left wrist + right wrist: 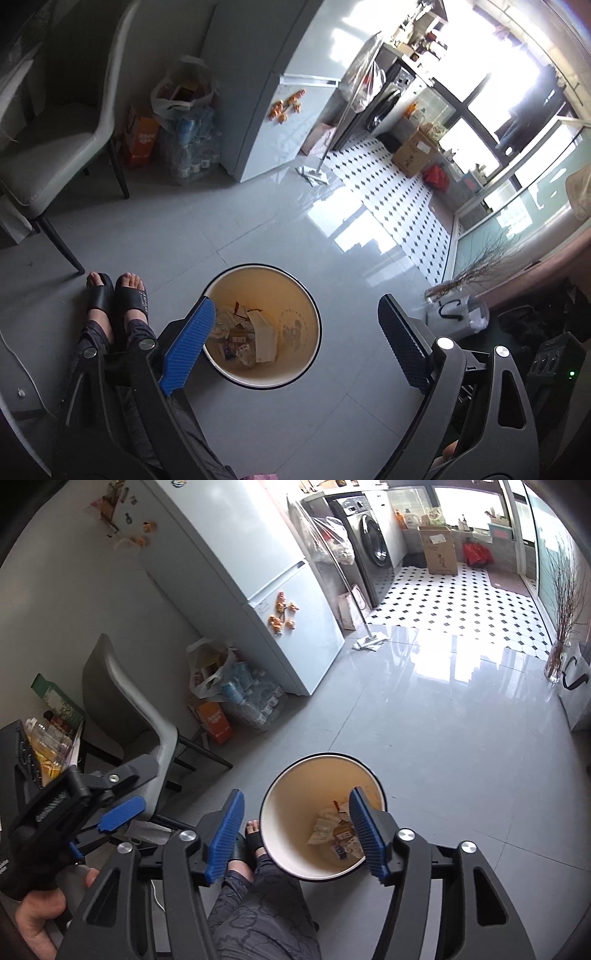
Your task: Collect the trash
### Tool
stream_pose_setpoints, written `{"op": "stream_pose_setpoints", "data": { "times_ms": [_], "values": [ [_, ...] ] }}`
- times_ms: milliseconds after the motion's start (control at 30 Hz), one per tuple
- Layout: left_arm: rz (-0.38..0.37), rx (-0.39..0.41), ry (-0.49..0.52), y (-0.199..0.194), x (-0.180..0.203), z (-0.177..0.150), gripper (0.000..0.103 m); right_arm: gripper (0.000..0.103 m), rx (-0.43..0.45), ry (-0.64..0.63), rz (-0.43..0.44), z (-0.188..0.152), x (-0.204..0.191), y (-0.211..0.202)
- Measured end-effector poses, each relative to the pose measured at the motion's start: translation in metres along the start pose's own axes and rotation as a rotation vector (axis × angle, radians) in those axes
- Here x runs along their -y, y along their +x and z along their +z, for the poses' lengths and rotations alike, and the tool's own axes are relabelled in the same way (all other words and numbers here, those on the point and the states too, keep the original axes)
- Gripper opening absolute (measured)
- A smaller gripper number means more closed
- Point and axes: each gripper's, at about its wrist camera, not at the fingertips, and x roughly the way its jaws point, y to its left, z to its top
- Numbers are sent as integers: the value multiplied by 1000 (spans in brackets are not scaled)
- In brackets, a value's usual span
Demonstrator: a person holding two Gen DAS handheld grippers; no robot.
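Trash in bin, below open, empty left claw

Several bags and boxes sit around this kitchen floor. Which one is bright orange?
The small orange carton on the floor beside the pack of water bottles, near the chair. The big cardboard box by the window is plain brown.

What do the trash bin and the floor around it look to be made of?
Trash bin: probably smooth moulded plastic, with a cream matte inner wall and a thin dark rim; painted metal is not excluded. Floor: large glossy grey tiles, likely ceramic or porcelain, with grout lines and mirror-like window reflections.
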Motion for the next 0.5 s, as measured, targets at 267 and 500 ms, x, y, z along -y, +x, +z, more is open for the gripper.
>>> {"op": "stream_pose_setpoints", "data": {
  "times_ms": [267,500],
  "values": [
    [7,106,-7,-72,-19,0,97,86,60,-58,8,-2,-36,-43],
    [15,184,-5,-133,-34,-5,97,95,100,-122,35,-13,-78,-83]
  ]
}}
